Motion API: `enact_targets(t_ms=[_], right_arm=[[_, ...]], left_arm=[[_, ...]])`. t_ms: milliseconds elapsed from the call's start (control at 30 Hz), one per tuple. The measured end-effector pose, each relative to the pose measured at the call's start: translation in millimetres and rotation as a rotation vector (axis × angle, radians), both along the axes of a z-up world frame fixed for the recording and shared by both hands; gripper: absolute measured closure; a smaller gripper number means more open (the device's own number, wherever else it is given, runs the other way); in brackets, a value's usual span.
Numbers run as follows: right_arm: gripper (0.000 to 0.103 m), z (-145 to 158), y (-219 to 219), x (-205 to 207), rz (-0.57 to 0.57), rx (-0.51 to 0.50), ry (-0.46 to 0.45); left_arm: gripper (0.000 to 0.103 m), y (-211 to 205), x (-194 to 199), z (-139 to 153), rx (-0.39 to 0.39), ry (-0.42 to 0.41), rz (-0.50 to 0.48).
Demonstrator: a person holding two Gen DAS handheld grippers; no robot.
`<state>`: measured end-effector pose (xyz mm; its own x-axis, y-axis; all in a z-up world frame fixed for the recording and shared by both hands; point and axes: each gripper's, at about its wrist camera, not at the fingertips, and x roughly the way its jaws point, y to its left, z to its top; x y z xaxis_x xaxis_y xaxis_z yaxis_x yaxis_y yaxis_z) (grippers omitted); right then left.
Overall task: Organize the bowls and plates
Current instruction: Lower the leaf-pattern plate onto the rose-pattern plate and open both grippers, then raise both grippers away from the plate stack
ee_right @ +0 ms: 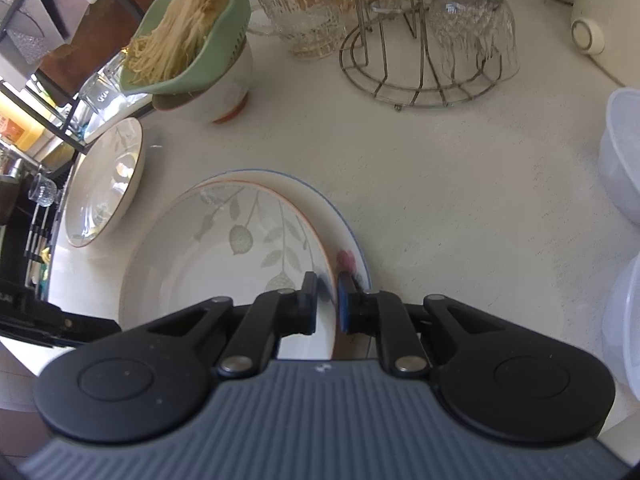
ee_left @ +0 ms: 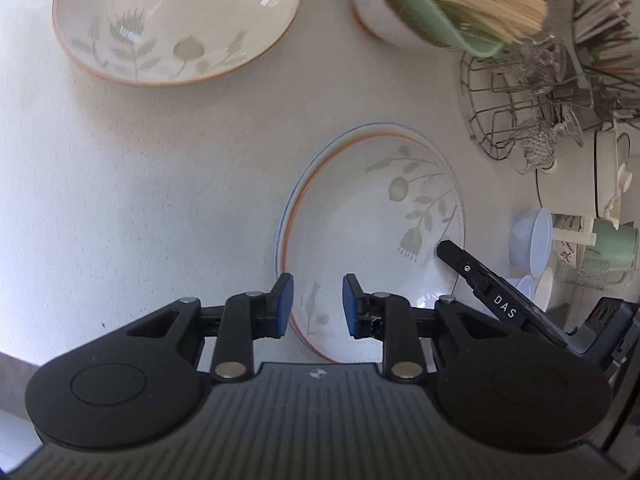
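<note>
Ceramic stacking, partly complete.
Right tool [ee_right: 327,304] grips floral bowl [ee_right: 224,264] on blue-rimmed plate [ee_right: 344,236]; left tool [ee_left: 318,304] open; second bowl [ee_left: 176,20] remains apart.

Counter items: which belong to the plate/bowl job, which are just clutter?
Job:
leaf-pattern bowl, its rim between the right gripper fingers
blue-rimmed plate under it
second floral bowl
left gripper, open

Clutter:
green colander of noodles
wire rack with glassware
plastic containers
</note>
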<state>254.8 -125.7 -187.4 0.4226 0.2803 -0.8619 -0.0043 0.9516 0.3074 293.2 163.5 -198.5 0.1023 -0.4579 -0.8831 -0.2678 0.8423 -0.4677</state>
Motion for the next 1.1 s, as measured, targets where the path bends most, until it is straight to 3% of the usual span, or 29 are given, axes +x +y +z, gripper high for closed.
enact_targets(t_ms=[167,567,800,1100], right_arm=[[0.089,16,1,-5,-0.017,-0.028,-0.053],[0.089,75,-6,-22,-0.018,0.041,-0.199],[0.089,117,-14,-45,-0.025,0.061,-0.315],[0.089,141,-27,-77,-0.008,0.05,-0.387]], left_arm=[[0.074,-5,-1,27,0.047,-0.102,-0.037],[0.073,-32,-20,90,0.144,-0.331,-0.03],[0.073,-49,-39,124,0.205,-0.469,-0.082],[0.073,-72,-63,150,0.251,-0.572,-0.096]])
